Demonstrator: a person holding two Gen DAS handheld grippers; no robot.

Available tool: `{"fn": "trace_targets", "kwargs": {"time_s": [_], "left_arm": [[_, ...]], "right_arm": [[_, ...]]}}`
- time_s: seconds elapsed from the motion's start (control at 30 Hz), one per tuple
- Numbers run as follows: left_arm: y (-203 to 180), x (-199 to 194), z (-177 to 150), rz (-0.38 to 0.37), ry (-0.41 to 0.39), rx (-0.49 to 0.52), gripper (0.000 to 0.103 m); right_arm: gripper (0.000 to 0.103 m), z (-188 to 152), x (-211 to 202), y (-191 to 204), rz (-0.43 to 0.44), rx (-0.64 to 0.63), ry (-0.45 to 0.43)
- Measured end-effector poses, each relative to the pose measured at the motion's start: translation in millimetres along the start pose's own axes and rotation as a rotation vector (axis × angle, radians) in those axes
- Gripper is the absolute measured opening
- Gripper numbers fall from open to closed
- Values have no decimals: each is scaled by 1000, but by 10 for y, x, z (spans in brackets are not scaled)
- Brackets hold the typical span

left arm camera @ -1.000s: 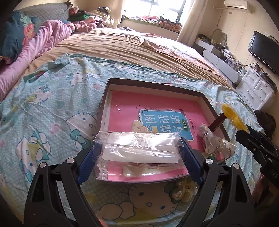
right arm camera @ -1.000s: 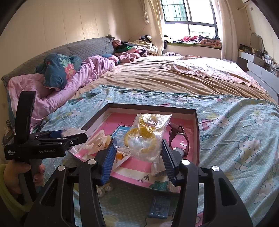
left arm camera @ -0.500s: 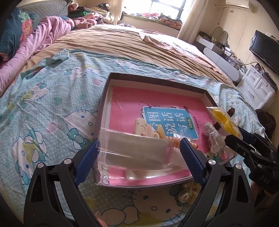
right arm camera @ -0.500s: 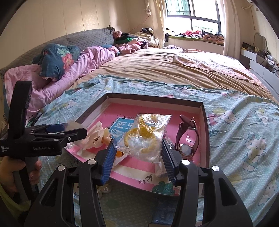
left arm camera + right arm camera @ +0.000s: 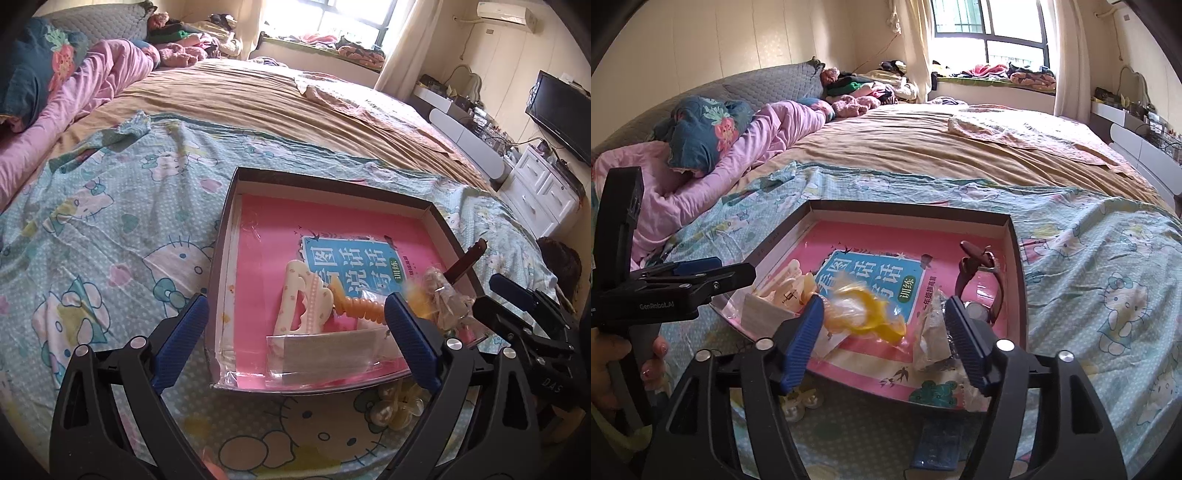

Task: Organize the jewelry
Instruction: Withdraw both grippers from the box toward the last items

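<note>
Over the box's (image 5: pixel 448 229) near edge, both grippers opening.
Left gripper (image 5: pixel 295 332) spread wide, flat packet (image 5: pixel 325 350) lying loose below; right gripper (image 5: pixel 882 341) parting around a blurred yellow bag (image 5: pixel 866 314), seemingly released.

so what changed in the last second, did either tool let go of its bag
Both did. The left tool let go of the flat clear bag, which dropped into the box; its jaws are opening. The right tool is opening too, and the yellow bag has sunk between its jaws into the box. The box, watch and white clip stayed put.
</note>
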State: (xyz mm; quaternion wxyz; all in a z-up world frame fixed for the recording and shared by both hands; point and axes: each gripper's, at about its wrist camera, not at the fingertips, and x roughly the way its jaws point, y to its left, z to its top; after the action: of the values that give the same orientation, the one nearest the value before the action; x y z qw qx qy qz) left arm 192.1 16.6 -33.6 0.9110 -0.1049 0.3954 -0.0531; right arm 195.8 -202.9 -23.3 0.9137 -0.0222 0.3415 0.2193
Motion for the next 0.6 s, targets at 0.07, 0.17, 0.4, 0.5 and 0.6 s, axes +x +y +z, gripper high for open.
{"fn": "trace_targets", "kwargs": {"time_s": [0.07,0.17,0.4,0.5,0.6], "left_arm": [[-7,-24,2,-1,-4,2,90],[-10,-71,6,-2,-14,0,91],[-39,-197,-1,-1,-38,3,92],[-48,-249,-10,-1,-45,4,92],[-66,-290,-24,-1,-49,10,92]], "right_arm": [[73,-1,-71,-35,-1,13,-14],[78,-6,-187,-100,-10,33,-33],[81,-52,-443,-233,-35,49,-59],[81,-80,-519,-266,-43,50,-61],[81,-127,-567,-293,-47,52,-56]]}}
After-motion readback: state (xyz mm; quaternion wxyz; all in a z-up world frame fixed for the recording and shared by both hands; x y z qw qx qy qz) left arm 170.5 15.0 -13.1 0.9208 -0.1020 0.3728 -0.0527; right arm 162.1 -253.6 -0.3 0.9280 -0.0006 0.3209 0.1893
